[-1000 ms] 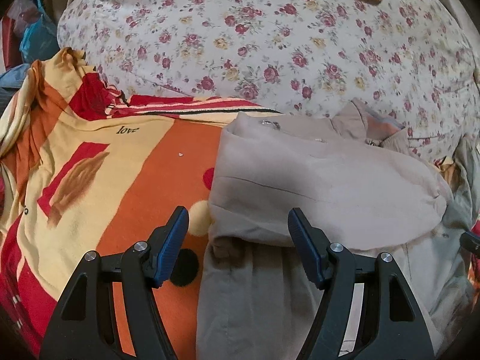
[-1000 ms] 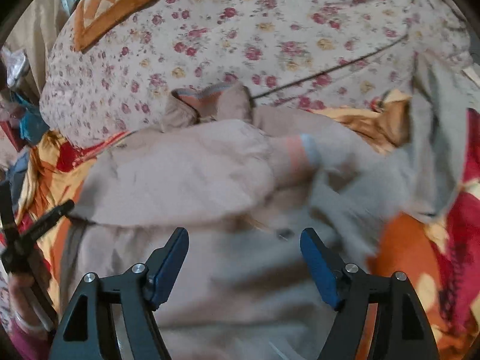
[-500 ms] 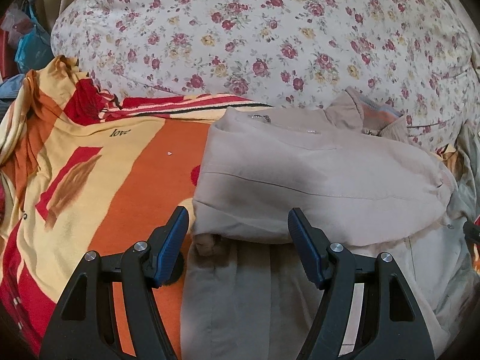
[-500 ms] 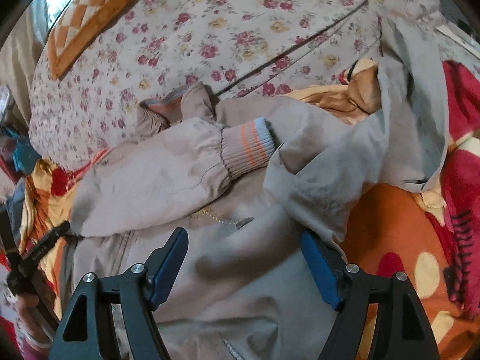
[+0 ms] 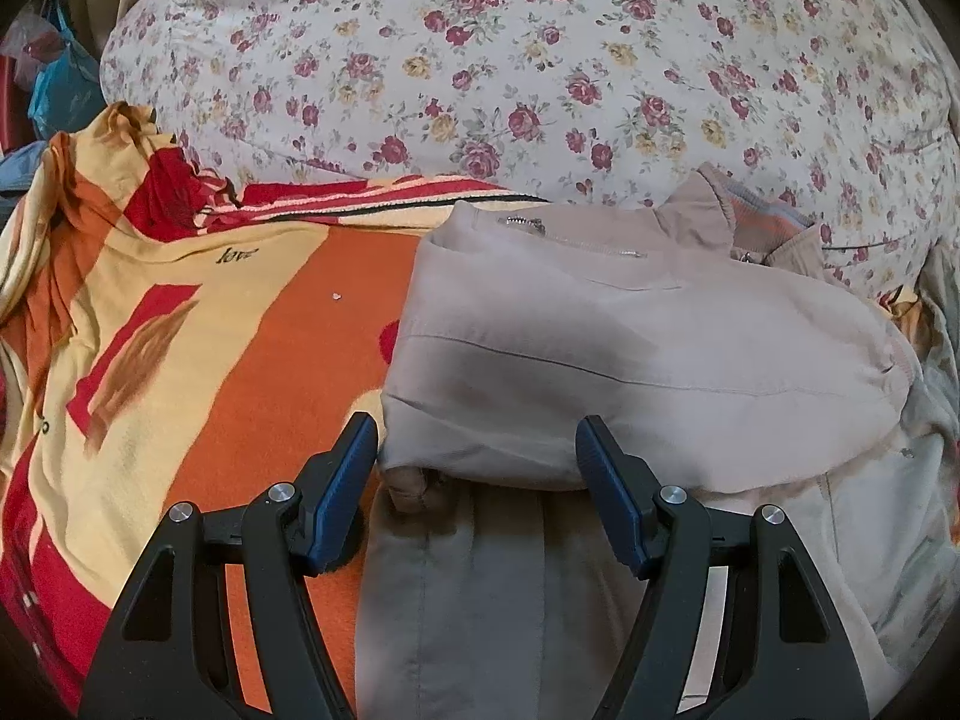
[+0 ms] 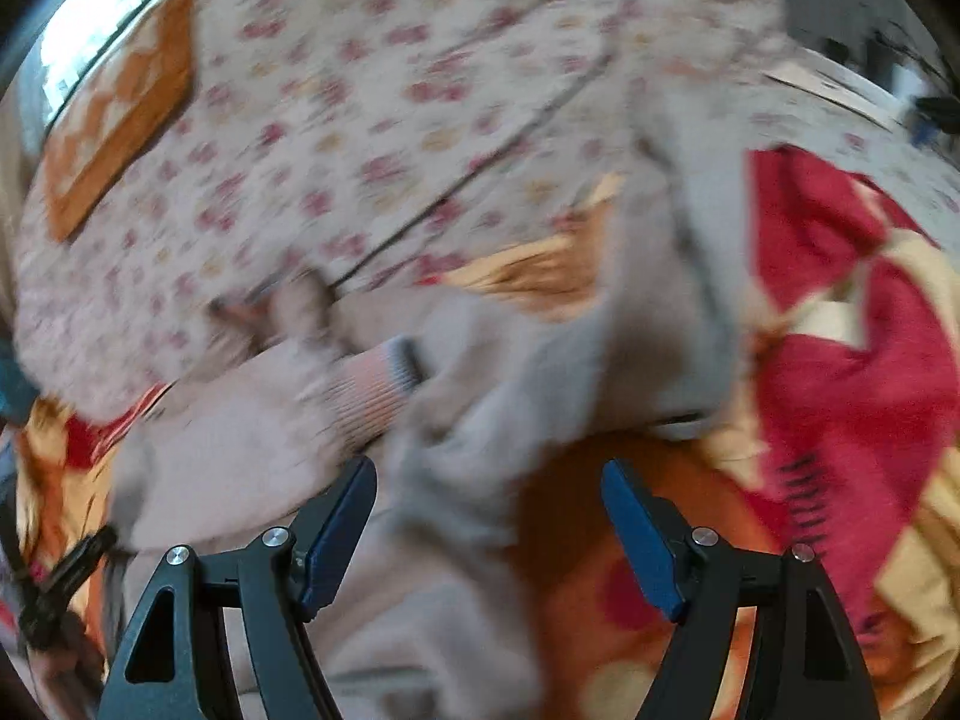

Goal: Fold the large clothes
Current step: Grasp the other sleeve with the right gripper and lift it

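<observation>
Cloth everywhere we look, with hard plastic at the grippers

We see a matt beige woven jacket [image 5: 630, 360] with metal zips and a ribbed knit cuff [image 6: 375, 384], a fuzzy orange blanket [image 5: 240, 348], a floral cotton quilt [image 5: 540, 60], and matt black plastic fingers [image 5: 336, 498].

Beige jacket [image 5: 630, 360] between parted tongs [image 5: 477, 468]

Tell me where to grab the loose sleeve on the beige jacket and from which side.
Probably at the free end of the loose sleeve, coming from the right gripper's side. It lies spread outward over the blanket, unfolded, while the other sleeve's striped cuff already lies across the jacket.
</observation>
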`<state>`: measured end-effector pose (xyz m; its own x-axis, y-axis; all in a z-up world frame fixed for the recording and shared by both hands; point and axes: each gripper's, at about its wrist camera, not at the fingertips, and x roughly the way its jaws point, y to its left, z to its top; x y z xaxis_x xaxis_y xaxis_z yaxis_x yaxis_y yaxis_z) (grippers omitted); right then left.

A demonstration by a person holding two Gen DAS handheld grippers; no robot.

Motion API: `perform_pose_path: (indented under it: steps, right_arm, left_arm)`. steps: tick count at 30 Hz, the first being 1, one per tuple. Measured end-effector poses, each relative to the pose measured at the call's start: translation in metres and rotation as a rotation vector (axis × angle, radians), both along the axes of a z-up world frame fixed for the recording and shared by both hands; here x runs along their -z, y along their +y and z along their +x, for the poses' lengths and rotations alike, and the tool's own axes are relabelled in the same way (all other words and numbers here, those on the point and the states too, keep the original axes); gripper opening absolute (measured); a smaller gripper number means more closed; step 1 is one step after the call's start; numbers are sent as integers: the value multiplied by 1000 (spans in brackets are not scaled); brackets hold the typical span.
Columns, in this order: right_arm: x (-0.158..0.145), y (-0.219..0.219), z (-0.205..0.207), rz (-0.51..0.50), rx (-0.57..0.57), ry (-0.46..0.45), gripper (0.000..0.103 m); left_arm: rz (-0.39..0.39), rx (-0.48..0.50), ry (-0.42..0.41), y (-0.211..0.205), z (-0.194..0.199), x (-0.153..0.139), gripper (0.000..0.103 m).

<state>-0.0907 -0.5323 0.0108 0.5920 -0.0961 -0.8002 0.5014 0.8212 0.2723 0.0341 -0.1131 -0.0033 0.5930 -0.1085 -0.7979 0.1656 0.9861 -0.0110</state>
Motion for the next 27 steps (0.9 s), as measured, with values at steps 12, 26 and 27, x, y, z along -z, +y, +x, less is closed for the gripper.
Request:
perform_pose_path:
  steps: [12,26,27]
  right_arm:
    - [-16,-34,20,-22,49,-44,75]
    - [6,-116,117,-82,50,64,75]
    - [11,-119,127,-109,56,92,75]
  left_arm:
    - [-20,-6,19,2,3,2,69]
    - [-45,-19,80,4,15,17,69]
    - [-45,-17,81,5,16,17,69]
